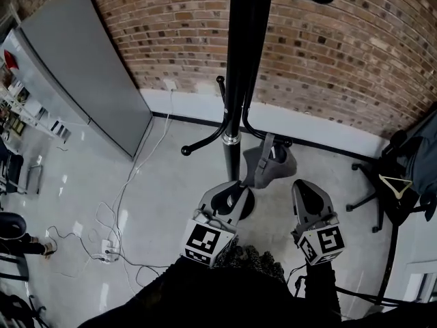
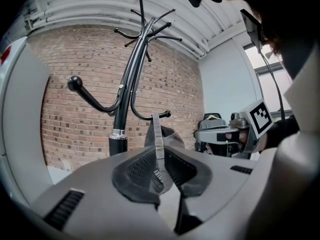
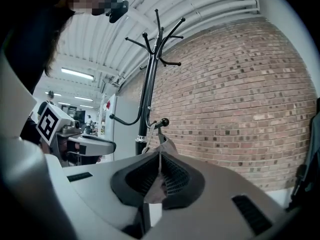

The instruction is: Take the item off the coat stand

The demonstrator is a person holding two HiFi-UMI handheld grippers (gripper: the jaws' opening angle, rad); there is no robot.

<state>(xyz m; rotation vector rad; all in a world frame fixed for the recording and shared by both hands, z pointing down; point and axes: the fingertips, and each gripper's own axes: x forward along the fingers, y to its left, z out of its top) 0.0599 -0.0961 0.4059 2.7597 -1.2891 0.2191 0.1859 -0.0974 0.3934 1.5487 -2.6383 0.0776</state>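
Note:
A black coat stand (image 1: 235,80) rises in front of a brick wall. A grey cap (image 1: 273,164) hangs from one of its low curved hooks (image 2: 161,115). My left gripper (image 2: 159,171) is shut on the cap's strap (image 2: 158,139), which runs down between its pads. In the head view the left gripper (image 1: 232,195) sits just left of the cap, by the pole. On the other side, my right gripper (image 1: 304,193) points roughly level. Seen from its own camera, the right gripper (image 3: 159,179) is shut on a fold of the grey cap (image 3: 161,151).
The stand's round base (image 1: 235,203) is on the floor below my left gripper. A grey panel (image 1: 89,67) leans on the wall at left. Cables and a power strip (image 1: 109,251) lie on the floor. A chair with a hanger (image 1: 396,183) stands at right.

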